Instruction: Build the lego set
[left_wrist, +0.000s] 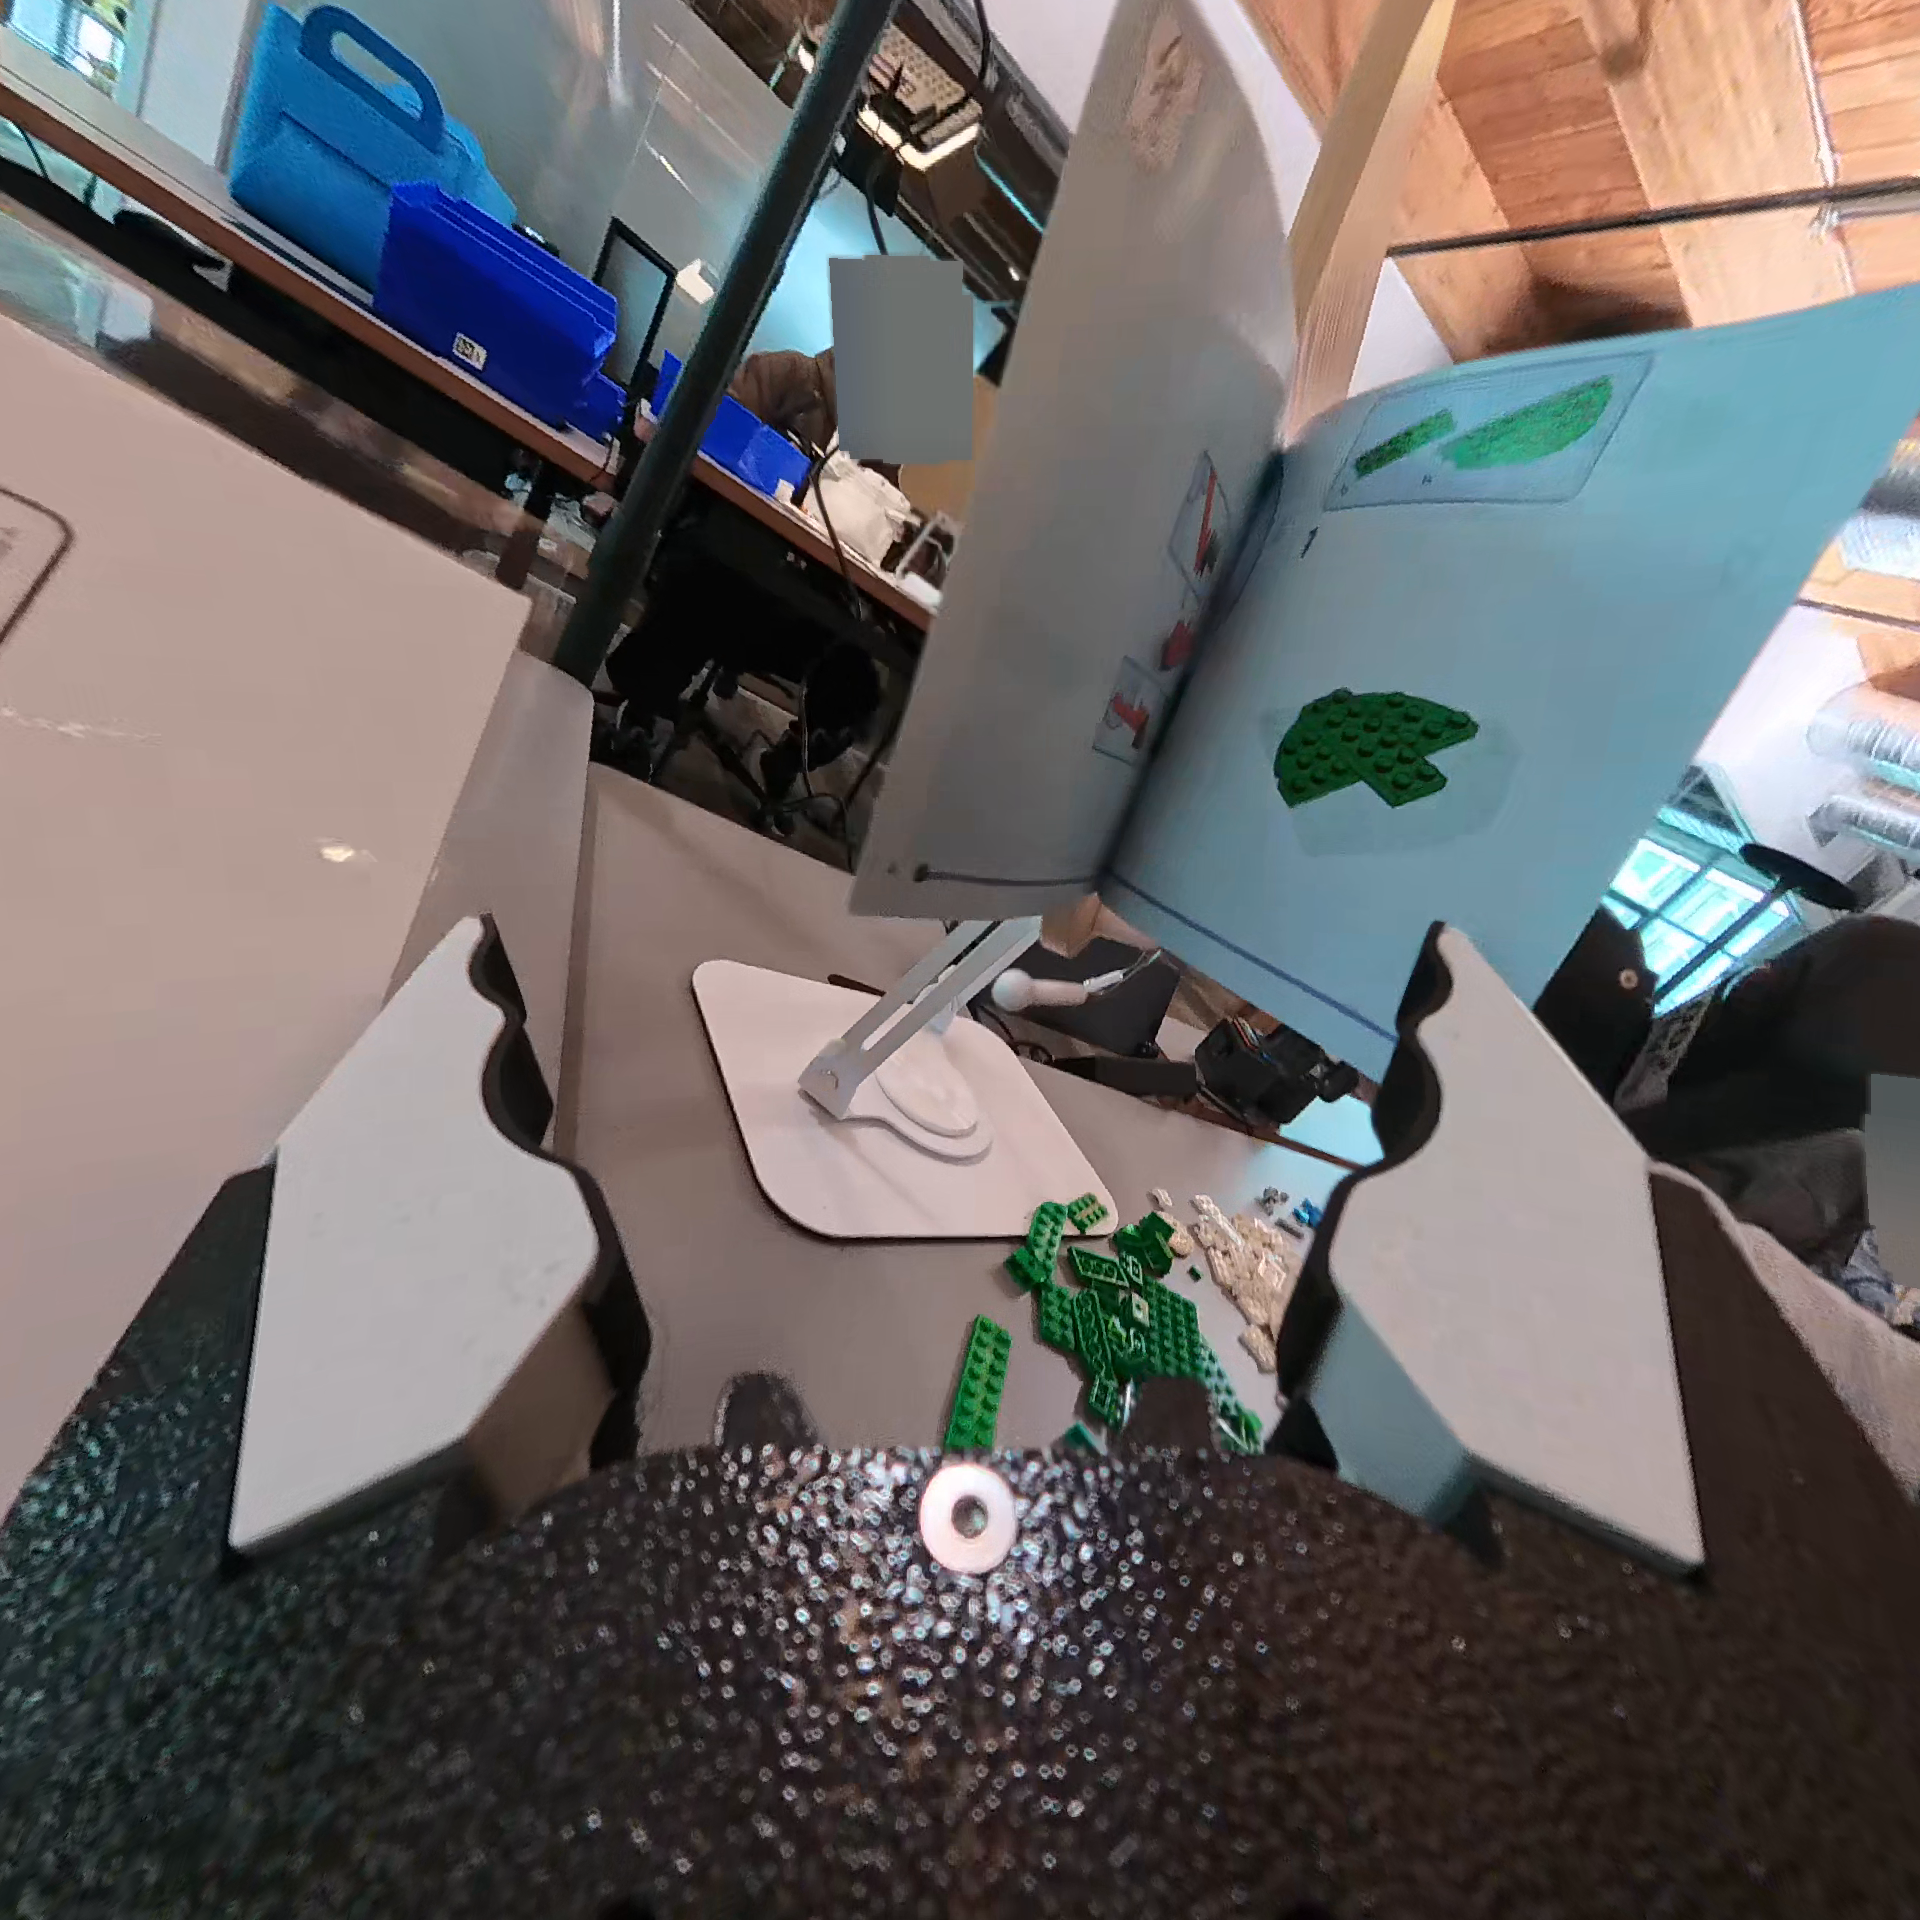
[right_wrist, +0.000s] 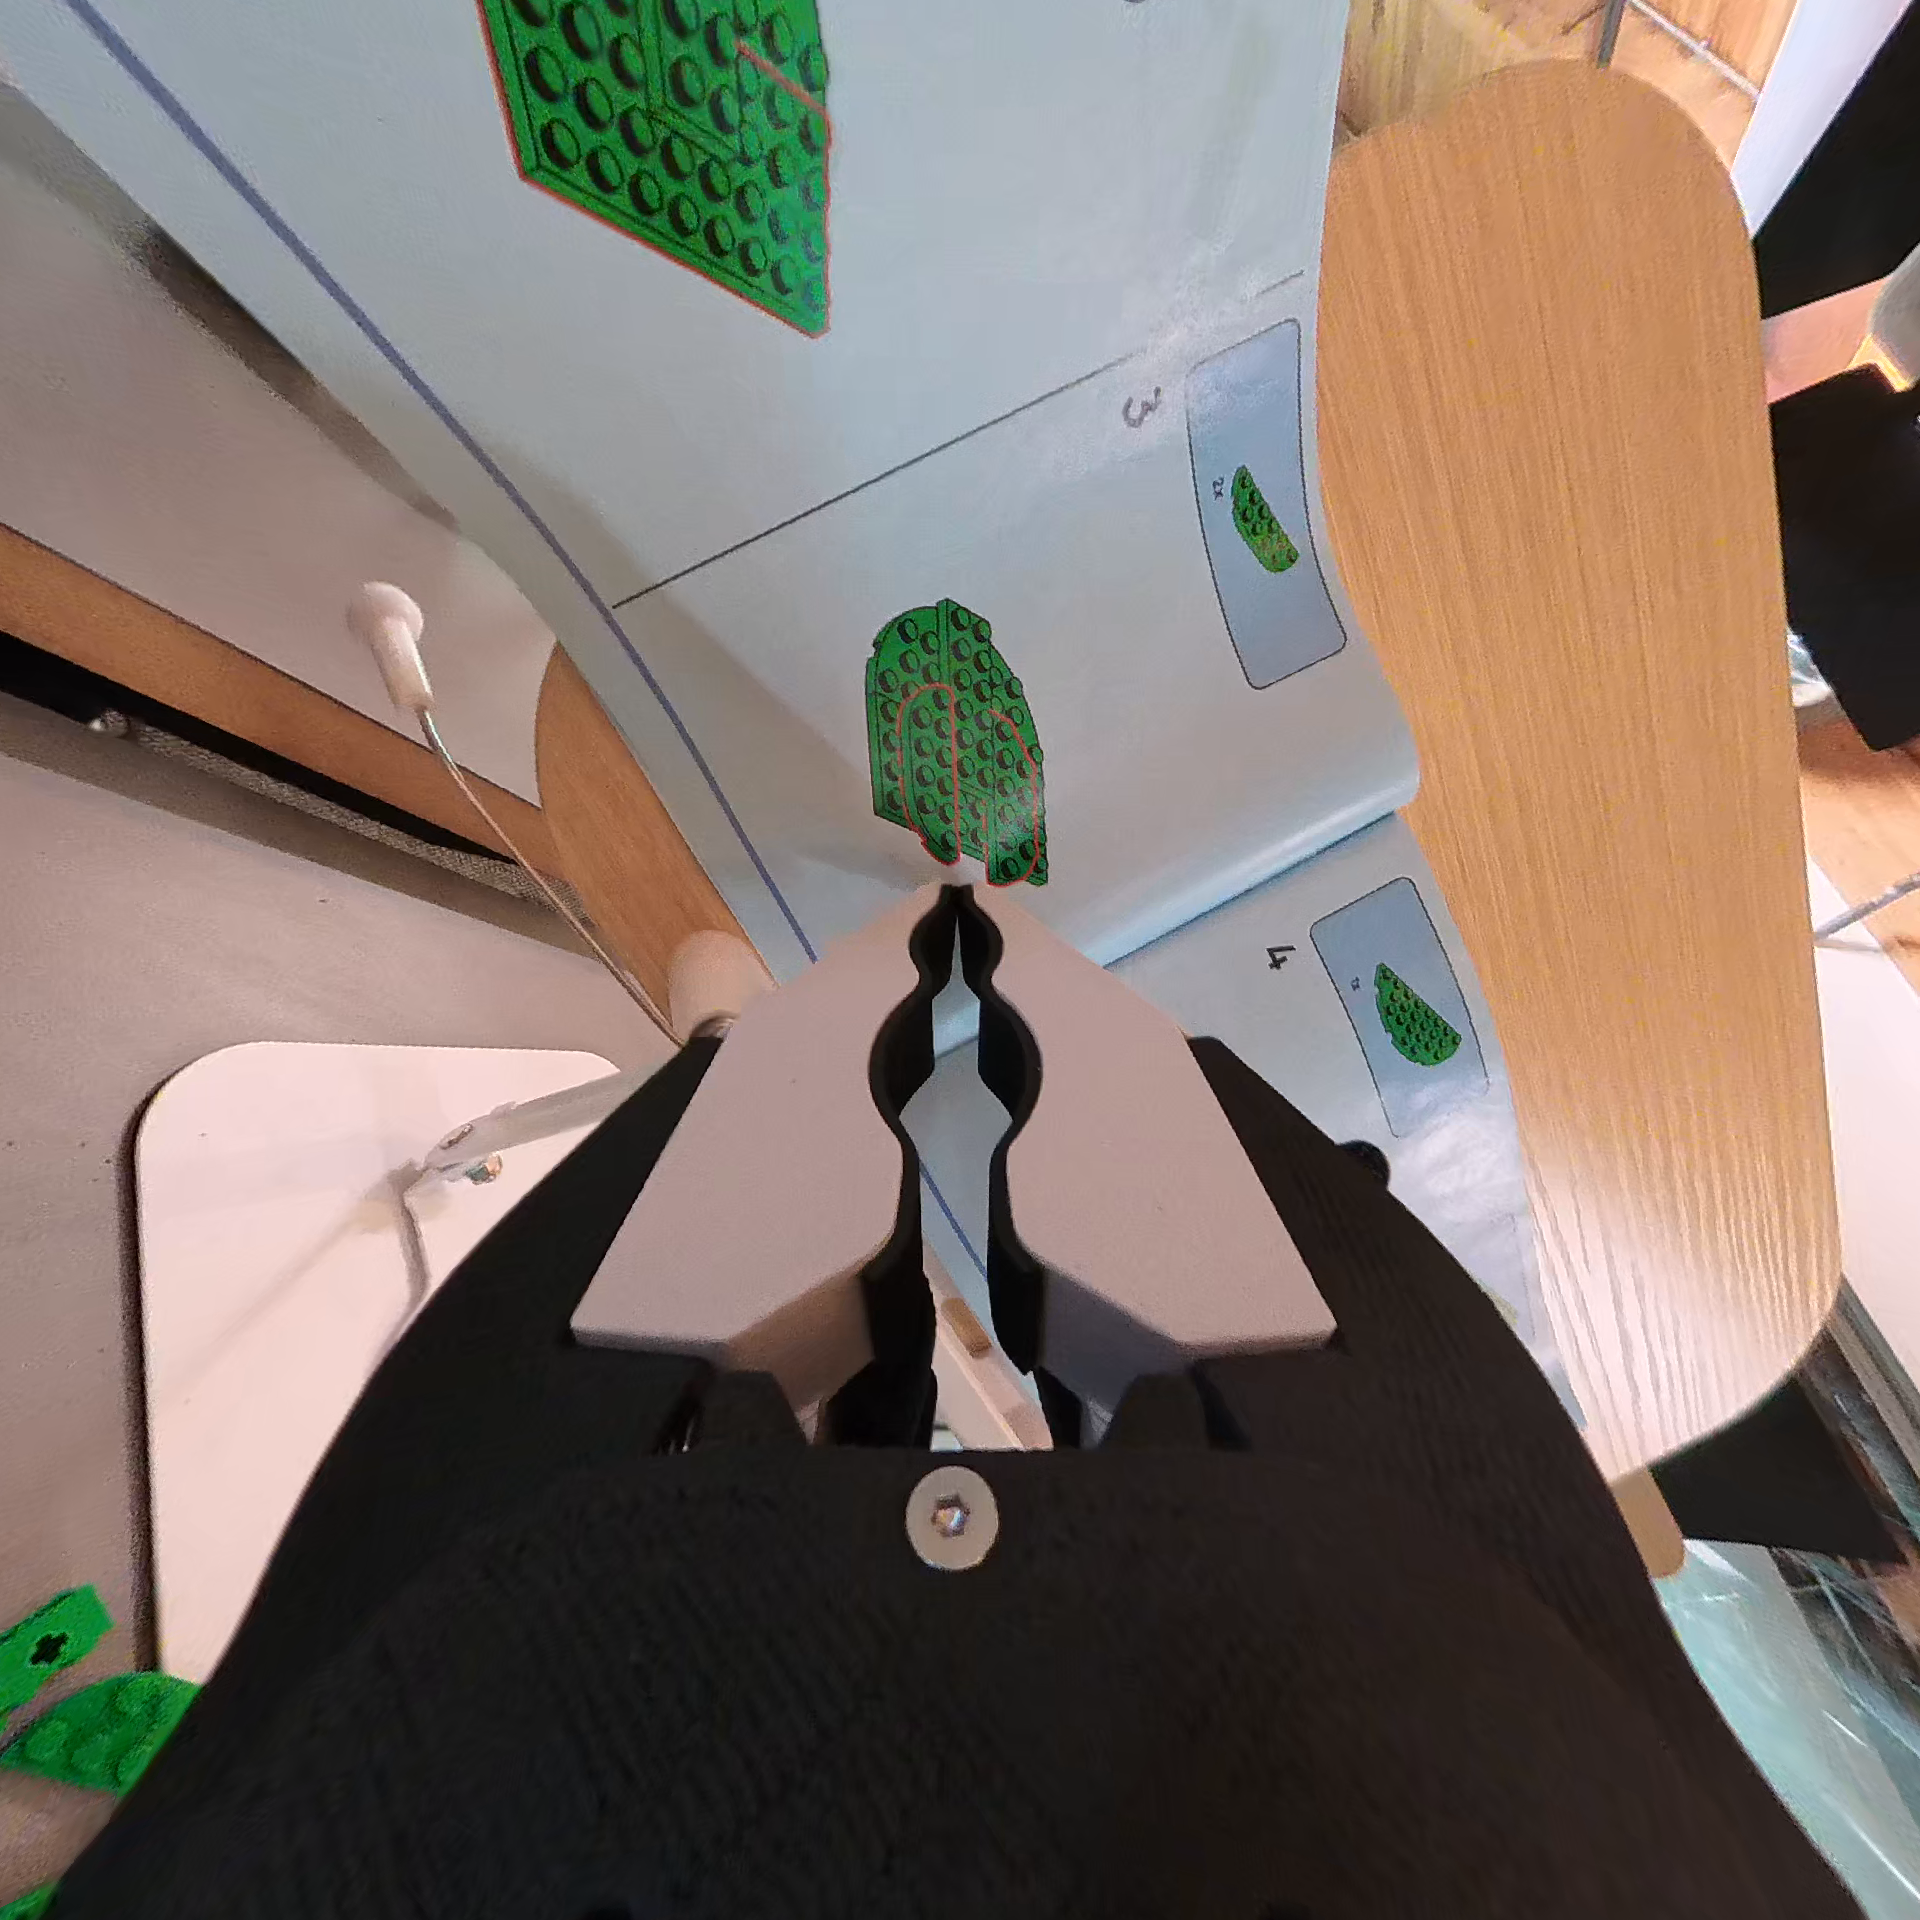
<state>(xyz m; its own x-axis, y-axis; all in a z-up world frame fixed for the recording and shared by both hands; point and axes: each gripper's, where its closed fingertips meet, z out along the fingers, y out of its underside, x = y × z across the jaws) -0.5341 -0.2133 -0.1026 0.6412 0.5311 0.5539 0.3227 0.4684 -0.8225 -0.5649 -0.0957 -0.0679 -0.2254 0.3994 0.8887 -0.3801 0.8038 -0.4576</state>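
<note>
The right gripper (right_wrist: 953, 896) has its jaws closed tip to tip at the lower edge of a pale blue page (right_wrist: 1039, 468) of the building-instruction booklet (left_wrist: 1039, 623). It seems to pinch that sheet, which curls away from the page beneath. The booklet sits open on a white stand (left_wrist: 883, 1122) on the worktop (left_wrist: 810, 1330). The grip is thin and close to the edge, so a sharp pull could tear the paper or let it slip free. A sideways tug could drag the booklet off the stand. The left gripper (left_wrist: 961, 935) hangs with its jaws wide apart and empty, above loose green bricks (left_wrist: 1122, 1320) and white pieces (left_wrist: 1247, 1268). If it dropped lower, it could scatter them.
</note>
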